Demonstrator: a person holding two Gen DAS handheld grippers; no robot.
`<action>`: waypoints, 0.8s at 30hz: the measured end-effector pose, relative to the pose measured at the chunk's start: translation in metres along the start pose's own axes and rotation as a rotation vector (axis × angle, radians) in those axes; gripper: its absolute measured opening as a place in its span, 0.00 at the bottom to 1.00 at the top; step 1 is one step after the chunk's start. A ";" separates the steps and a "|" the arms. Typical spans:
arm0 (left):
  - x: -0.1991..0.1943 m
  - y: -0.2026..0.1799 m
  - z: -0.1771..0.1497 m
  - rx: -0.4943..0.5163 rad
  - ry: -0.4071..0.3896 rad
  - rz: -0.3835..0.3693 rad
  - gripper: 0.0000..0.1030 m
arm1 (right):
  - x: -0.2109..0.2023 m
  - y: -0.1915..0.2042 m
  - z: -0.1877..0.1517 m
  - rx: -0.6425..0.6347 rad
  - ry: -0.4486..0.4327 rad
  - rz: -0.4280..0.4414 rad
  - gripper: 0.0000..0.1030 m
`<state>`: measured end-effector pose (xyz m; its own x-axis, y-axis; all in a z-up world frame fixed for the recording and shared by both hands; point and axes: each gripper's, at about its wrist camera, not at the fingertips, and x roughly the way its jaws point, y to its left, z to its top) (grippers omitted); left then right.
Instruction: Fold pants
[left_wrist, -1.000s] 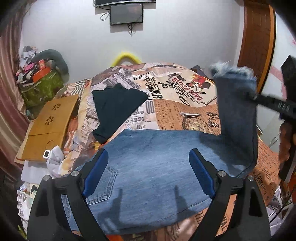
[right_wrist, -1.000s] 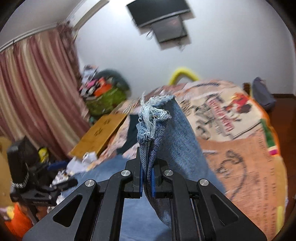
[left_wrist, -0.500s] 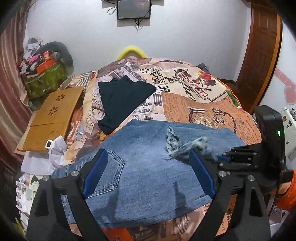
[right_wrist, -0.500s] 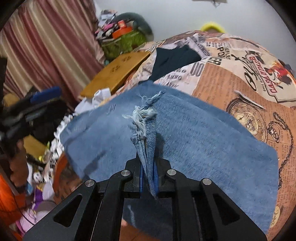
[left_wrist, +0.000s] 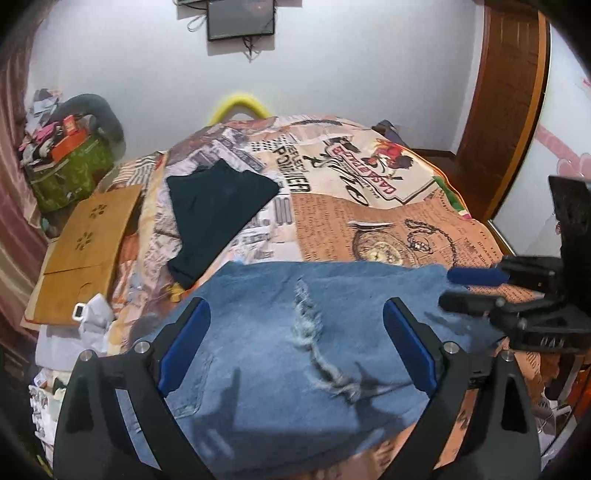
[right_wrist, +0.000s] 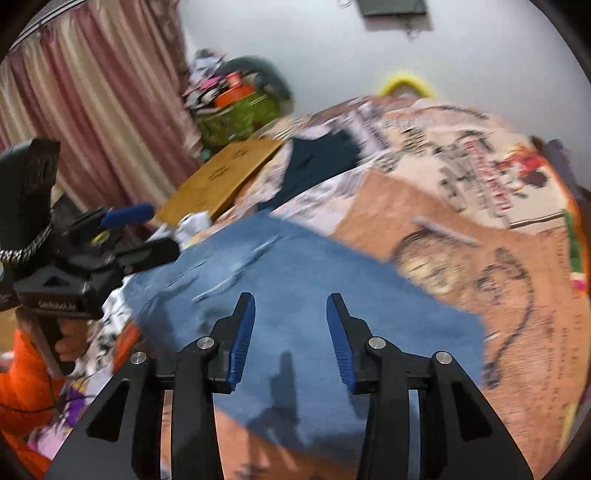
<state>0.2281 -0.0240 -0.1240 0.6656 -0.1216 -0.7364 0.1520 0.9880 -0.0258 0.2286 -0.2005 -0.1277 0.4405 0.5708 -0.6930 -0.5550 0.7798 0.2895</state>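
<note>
The blue jeans (left_wrist: 280, 332) lie folded on the bed's printed cover, with the frayed hem (left_wrist: 314, 343) resting across the middle of the top layer. They also show in the right wrist view (right_wrist: 306, 295). My left gripper (left_wrist: 295, 347) is open and empty, hovering over the jeans near the pocket side. My right gripper (right_wrist: 290, 336) is open and empty above the jeans' right part; in the left wrist view it (left_wrist: 476, 288) sits at the jeans' right edge.
A folded black garment (left_wrist: 214, 206) lies on the cover (left_wrist: 388, 229) beyond the jeans. A wooden board (left_wrist: 85, 240) rests off the bed's left side, with a cluttered green bag (left_wrist: 70, 173) behind it. A wooden door (left_wrist: 506, 99) stands at the right.
My right gripper carried the frayed leg end over onto the jeans, laid it down and opened. The jeans now lie doubled over. My left gripper stayed open.
</note>
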 end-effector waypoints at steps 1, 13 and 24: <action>0.006 -0.003 0.004 0.002 0.008 -0.007 0.93 | -0.001 -0.006 0.002 0.012 -0.003 -0.017 0.39; 0.104 -0.031 0.012 0.048 0.202 0.010 0.93 | 0.049 -0.062 -0.020 0.101 0.133 -0.073 0.49; 0.122 -0.017 -0.024 0.067 0.258 0.037 0.97 | 0.039 -0.068 -0.059 0.106 0.164 -0.089 0.59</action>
<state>0.2894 -0.0536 -0.2294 0.4649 -0.0491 -0.8840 0.1853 0.9817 0.0429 0.2423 -0.2466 -0.2131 0.3585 0.4557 -0.8147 -0.4383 0.8527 0.2841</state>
